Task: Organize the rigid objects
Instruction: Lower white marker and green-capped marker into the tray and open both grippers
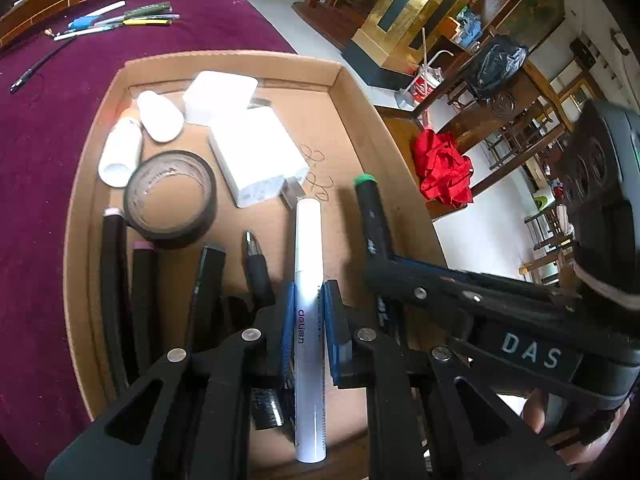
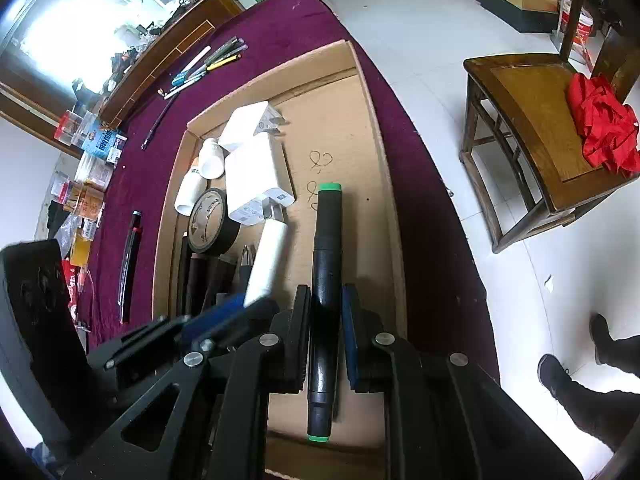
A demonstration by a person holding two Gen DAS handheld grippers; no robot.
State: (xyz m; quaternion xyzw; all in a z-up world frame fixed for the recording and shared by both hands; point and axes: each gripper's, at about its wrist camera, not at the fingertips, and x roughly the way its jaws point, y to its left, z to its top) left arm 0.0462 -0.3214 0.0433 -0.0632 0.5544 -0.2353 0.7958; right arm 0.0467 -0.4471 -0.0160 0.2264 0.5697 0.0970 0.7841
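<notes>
two pens held over the cardboard tray, ready to be laid down

the left gripper [image 1: 307, 320] is clamped on a white deli pen [image 1: 308, 280], its blue pads pressing the barrel on both sides. the right gripper [image 2: 326, 336] is closed the same way on a black marker with green caps [image 2: 325, 280]. both tools point steeply down into the cardboard tray [image 1: 360, 92], which sits on a maroon tablecloth [image 1: 40, 140].

inside the tray, the far end holds two white chargers [image 1: 256, 156], two white bottles [image 1: 120, 152] and a roll of black tape [image 1: 172, 200]. a row of dark pens [image 1: 140, 280] lies side by side along the near left part, all pointing the same way. the white pen hangs just beside the last of that row, and the marker next to it toward the tray's right wall, over bare cardboard with a scribble on it.

the step in hand looks like placement: each pen is already lined up with the row and close to the floor of the tray, though whether either tip touches the cardboard cannot be told. the next move likely calls for lowering each pen flat, keeping it parallel to its neighbours, then easing the jaws apart so it does not roll. more loose pens [image 1: 120, 20] lie on the cloth beyond the tray, so the sorting seems unfinished.
</notes>
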